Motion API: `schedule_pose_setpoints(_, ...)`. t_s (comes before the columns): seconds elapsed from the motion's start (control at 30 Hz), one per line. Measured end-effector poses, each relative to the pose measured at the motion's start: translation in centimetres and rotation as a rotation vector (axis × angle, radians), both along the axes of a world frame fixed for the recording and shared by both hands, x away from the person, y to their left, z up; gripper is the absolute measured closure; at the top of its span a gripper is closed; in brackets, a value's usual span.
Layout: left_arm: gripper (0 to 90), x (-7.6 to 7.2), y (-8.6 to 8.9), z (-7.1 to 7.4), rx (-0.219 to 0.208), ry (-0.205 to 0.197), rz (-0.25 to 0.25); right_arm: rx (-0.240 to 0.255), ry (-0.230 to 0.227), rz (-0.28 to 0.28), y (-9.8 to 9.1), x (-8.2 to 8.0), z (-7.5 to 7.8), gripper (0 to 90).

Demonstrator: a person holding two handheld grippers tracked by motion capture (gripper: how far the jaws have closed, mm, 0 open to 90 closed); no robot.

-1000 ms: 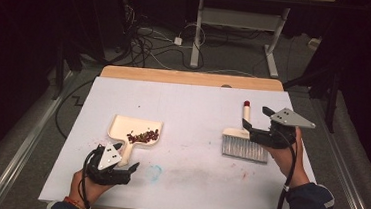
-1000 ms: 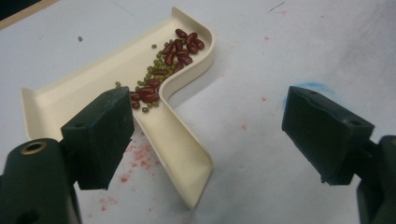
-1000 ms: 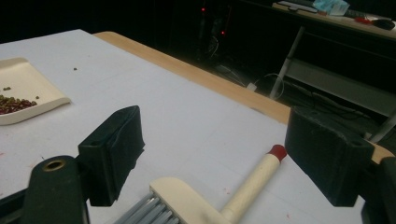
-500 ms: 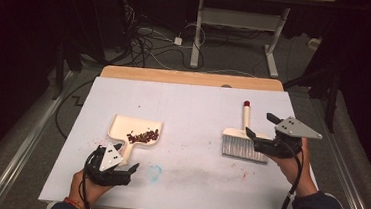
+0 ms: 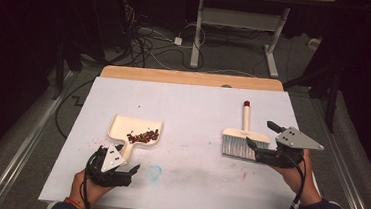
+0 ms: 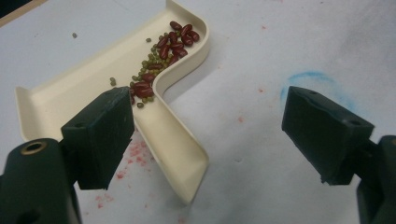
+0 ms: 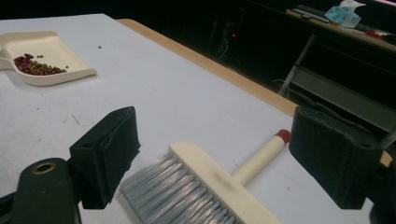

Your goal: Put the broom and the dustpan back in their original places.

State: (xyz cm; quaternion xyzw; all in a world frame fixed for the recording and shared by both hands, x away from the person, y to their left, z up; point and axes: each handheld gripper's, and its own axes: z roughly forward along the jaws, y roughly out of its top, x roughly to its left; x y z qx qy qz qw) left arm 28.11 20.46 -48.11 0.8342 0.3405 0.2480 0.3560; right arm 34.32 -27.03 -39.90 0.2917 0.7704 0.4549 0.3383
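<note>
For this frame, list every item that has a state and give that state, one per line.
Dustpan: flat on the table, beans inside, handle not gripped.
Beans: red and green, heaped in the pan by the handle.
Brush: lying flat, released.
Left hand-held gripper: open, handle between the jaws, untouched.
Right hand-held gripper: open, jaws just opening, brush between them, untouched.

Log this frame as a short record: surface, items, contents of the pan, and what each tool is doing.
surface: white table, faint red and blue stains
dustpan: cream, lying flat, handle toward left tool
contents: red and green beans piled by the handle corner
brush: lying flat, grey bristles, red-tipped handle pointing away
left tool: open, at the dustpan handle, not gripping
right tool: jaws just opened, brush between them, released
</note>
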Motion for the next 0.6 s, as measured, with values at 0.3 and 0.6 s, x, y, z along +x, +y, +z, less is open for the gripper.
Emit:
schedule_pose_setpoints(0.3, 16.8, 0.0, -0.2, -0.1, 0.01, -0.001, -0.01, -0.02, -0.016, 0.024, 0.0, -1.0, -0.8, 16.0)
schedule_pose_setpoints(0.6, 16.8, -0.1, -0.2, 0.0, 0.015, -0.001, -0.019, -0.044, -0.025, 0.034, -0.4, -2.0, -1.7, 16.0)
